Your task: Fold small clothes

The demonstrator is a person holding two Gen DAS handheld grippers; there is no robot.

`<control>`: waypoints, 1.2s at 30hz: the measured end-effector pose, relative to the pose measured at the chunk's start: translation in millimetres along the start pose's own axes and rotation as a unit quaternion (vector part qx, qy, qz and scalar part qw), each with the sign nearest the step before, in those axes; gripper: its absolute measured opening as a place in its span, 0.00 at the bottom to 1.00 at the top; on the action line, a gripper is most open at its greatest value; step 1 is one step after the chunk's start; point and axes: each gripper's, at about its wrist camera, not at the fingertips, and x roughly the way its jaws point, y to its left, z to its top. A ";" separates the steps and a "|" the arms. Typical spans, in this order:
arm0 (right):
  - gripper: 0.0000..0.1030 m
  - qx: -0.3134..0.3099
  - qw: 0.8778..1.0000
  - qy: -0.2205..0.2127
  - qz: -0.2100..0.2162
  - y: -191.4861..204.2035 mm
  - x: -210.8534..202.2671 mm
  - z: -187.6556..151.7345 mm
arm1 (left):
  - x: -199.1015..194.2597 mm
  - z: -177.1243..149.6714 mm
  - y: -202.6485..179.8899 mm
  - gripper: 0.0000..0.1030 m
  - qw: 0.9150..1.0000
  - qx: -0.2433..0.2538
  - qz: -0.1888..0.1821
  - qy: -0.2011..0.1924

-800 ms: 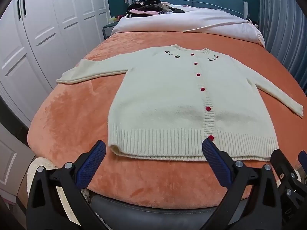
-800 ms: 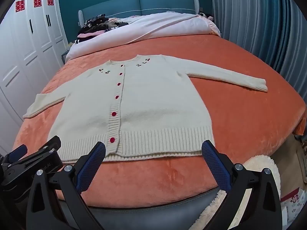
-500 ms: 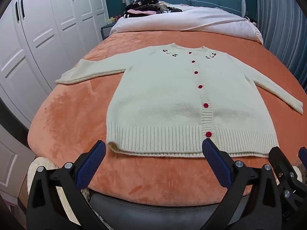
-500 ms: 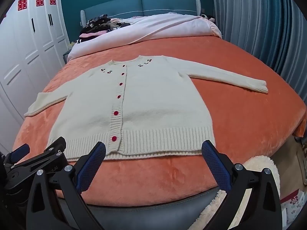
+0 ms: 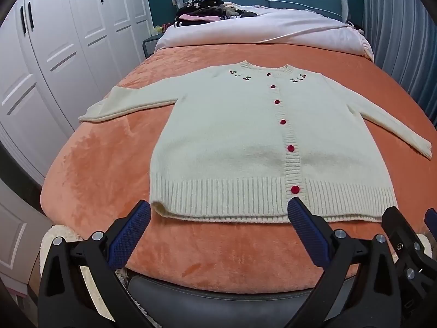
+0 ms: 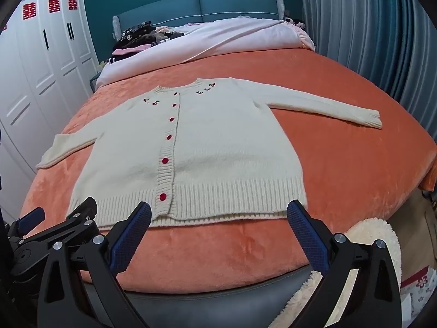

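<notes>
On the orange bedspread (image 5: 103,180) a cream cardigan (image 5: 235,142) lies flat, buttoned, sleeves spread, hem nearest, laid out ready for folding; left gripper (image 5: 218,232) and right gripper (image 6: 218,232) hover just short of the hem, fingers wide apart, holding nothing

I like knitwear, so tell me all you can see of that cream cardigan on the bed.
The cardigan is a cream, fuzzy-looking knit lying flat and face up on the orange blanket, buttoned shut. Six red buttons run down its ribbed front band, and small cherry-like embroidery sits on each side of the round ribbed neck. The hem and cuffs are ribbed too. Both long sleeves are spread out sideways and slightly toward the hem. The hem lies near the foot of the bed. Only the blanket touches it; no gripper does.
</notes>
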 end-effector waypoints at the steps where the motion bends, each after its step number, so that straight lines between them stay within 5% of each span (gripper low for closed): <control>1: 0.95 0.000 1.000 0.000 0.000 -0.3 0.6 -0.1 | -0.3 -0.4 0.7 0.95 1.000 0.000 0.000 0.000; 36: 0.95 -0.002 1.000 -0.001 -0.003 0.3 0.8 0.6 | 0.8 4.5 -0.3 0.95 1.000 0.003 0.004 -0.001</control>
